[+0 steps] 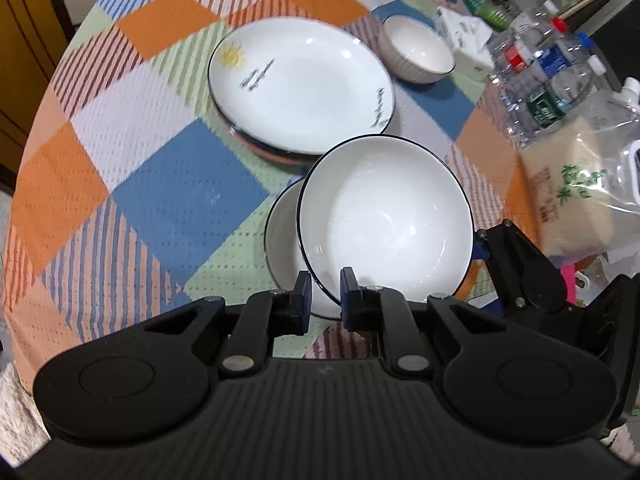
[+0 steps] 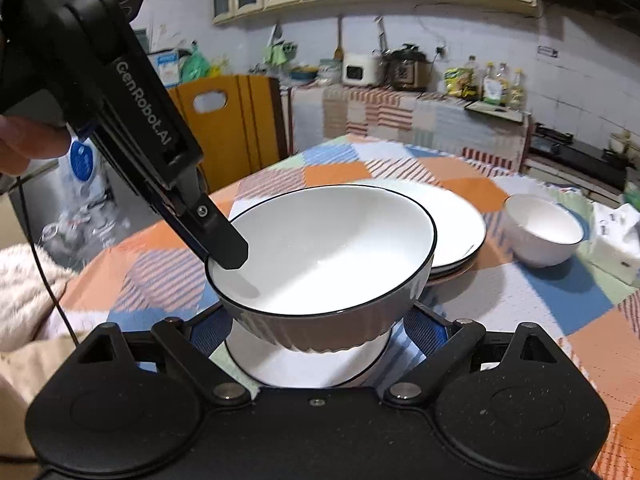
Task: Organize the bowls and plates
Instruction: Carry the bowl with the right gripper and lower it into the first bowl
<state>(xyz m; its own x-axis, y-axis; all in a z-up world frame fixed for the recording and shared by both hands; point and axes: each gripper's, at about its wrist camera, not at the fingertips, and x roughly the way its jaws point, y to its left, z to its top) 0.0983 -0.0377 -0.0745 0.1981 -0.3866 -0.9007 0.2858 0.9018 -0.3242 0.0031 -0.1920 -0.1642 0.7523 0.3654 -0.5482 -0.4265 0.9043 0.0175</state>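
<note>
Evidently to nest it, the left gripper (image 1: 325, 294), jaws clamped on its rim, holds a white bowl (image 1: 386, 220) tilted above another bowl (image 1: 282, 236) near the stacked plates (image 1: 300, 84), while the right gripper (image 2: 318, 332) waits, jaws wide.

White bowl (image 1: 384, 220), black rim, checked tablecloth (image 1: 120, 160)

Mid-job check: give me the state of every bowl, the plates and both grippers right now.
left gripper: shut on held bowl's rim
held bowl: lifted, tilted, empty
lower bowl: on tablecloth, under held bowl
right gripper: open, straddling the lower bowl
far bowl: upright, empty
plates: stacked, top empty
</note>
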